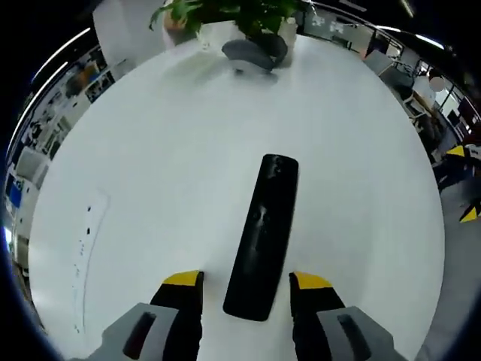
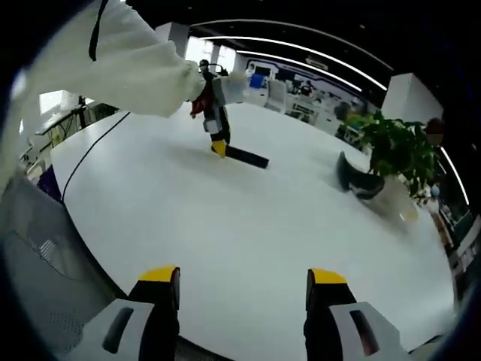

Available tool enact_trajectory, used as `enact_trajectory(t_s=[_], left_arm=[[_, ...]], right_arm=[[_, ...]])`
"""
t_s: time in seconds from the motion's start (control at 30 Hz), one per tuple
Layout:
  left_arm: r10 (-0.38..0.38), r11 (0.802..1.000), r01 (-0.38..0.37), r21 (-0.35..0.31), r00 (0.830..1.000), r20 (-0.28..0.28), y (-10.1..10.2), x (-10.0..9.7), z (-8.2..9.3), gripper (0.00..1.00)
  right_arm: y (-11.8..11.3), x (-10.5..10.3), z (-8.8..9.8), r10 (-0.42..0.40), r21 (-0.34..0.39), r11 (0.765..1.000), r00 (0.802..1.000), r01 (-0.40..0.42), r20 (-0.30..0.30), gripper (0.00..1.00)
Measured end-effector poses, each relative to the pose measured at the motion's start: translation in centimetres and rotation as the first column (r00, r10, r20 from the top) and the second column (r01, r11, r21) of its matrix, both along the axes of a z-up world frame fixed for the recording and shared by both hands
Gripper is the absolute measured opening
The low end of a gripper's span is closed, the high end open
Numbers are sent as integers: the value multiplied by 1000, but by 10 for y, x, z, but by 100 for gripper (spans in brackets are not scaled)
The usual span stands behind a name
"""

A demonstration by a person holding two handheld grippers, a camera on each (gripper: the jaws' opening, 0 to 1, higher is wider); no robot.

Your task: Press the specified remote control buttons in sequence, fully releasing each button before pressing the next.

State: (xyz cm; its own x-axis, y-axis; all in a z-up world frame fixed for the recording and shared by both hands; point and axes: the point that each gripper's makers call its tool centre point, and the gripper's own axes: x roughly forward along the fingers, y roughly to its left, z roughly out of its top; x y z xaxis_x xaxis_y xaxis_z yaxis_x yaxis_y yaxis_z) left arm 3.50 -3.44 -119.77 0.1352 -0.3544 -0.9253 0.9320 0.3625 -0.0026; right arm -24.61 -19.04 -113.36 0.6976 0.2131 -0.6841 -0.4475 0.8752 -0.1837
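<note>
A long black remote control (image 1: 263,233) lies flat on the round white table (image 1: 150,150), pointing away from me. My left gripper (image 1: 246,280) is open, its yellow-tipped jaws standing on either side of the remote's near end with a small gap on each side. In the right gripper view, the same left gripper (image 2: 219,148) is far across the table, held by a person's white sleeve (image 2: 113,60), with the remote (image 2: 248,157) lying beside its tip. My right gripper (image 2: 244,276) is open over the bare table near its edge, holding nothing.
A potted green plant (image 1: 225,11) and a dark grey curved object (image 1: 252,54) stand at the far side of the table; they are also the plant (image 2: 391,143) and grey object (image 2: 357,180) in the right gripper view. A faint printed strip (image 1: 86,241) lies on the left.
</note>
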Motion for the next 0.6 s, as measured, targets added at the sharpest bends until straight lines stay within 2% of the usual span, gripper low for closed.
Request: enact_trajectory(t_s=[0.2, 0.4, 0.6], left_arm=[[-10, 1000, 10, 10, 1000, -3, -2, -4, 0, 42], [-20, 1000, 20, -12, 1000, 2, -2, -5, 1, 41], [-63, 998, 63, 11, 998, 1, -5, -14, 2, 30]], right_arm=[[0, 0, -1, 1, -4, 1000, 1000, -1, -5, 66], [0, -1, -2, 9, -11, 1000, 1000, -9, -9, 65], [-2, -1, -2, 1, -18, 1000, 1000, -1, -11, 64]])
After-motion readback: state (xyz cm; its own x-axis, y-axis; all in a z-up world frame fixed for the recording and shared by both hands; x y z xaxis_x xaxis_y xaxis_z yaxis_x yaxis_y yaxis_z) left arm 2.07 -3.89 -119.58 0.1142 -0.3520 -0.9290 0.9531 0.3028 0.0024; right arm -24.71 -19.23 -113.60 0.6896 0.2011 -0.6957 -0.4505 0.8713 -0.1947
